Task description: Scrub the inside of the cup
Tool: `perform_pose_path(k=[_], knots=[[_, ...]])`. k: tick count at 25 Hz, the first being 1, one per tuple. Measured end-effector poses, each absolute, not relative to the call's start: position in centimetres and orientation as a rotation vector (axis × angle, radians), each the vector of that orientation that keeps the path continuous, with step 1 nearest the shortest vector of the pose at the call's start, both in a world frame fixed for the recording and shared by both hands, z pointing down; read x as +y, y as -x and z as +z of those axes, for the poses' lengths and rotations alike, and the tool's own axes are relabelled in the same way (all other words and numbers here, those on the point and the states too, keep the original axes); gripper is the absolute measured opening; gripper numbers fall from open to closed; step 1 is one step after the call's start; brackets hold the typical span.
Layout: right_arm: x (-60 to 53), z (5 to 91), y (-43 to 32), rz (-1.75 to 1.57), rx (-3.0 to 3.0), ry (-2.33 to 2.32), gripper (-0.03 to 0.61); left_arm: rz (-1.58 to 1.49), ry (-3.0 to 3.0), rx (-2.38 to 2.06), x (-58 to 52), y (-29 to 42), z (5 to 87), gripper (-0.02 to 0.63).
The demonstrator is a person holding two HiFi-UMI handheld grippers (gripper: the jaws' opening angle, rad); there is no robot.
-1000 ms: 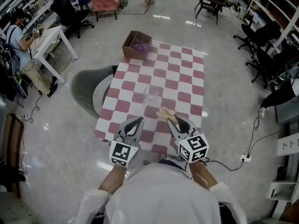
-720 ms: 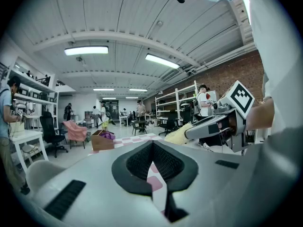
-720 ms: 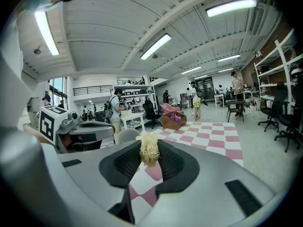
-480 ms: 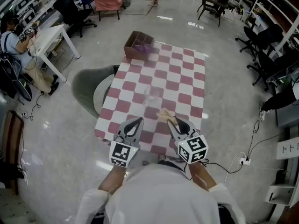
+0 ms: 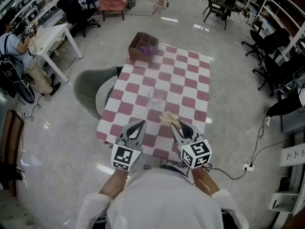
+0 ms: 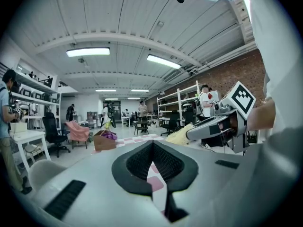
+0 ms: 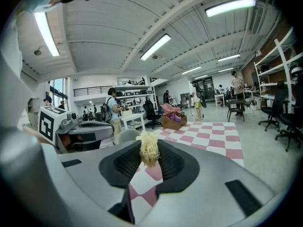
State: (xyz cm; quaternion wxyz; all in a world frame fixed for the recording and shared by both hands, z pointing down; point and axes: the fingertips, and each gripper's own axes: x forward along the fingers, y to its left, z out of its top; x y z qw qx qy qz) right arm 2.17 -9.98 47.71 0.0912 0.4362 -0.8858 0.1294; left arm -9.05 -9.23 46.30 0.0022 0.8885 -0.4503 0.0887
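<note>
Left gripper [image 5: 140, 123]: jaws closed together, nothing between them. Right gripper [image 5: 174, 124]: jaws clamped on a pale yellow scrubber [image 5: 167, 118], whose tuft projects past the fingertips. The clear cup [image 5: 156, 97] sits on the red-and-white checkered table [image 5: 190, 82], apart from both grippers, at 1 o'clock from the left and 11 o'clock from the right. A cardboard box [image 5: 139, 47] sits at the table's far corner, at 11 o'clock from the cup.

Left gripper [image 6: 152, 144] jaws pressed together (right gripper [image 6: 190, 133] alongside holds a pale yellow scrubber [image 6: 180, 135]).
</note>
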Motion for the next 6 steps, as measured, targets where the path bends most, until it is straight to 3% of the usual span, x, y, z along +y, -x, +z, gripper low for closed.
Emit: perform_pose_path(k=[6], knots=[[-9.8, 47.65, -2.1, 0.383, -2.63, -1.298, 0.112, 0.272, -2.77, -1.423, -9.09, 9.32, 46.35, 0.032]])
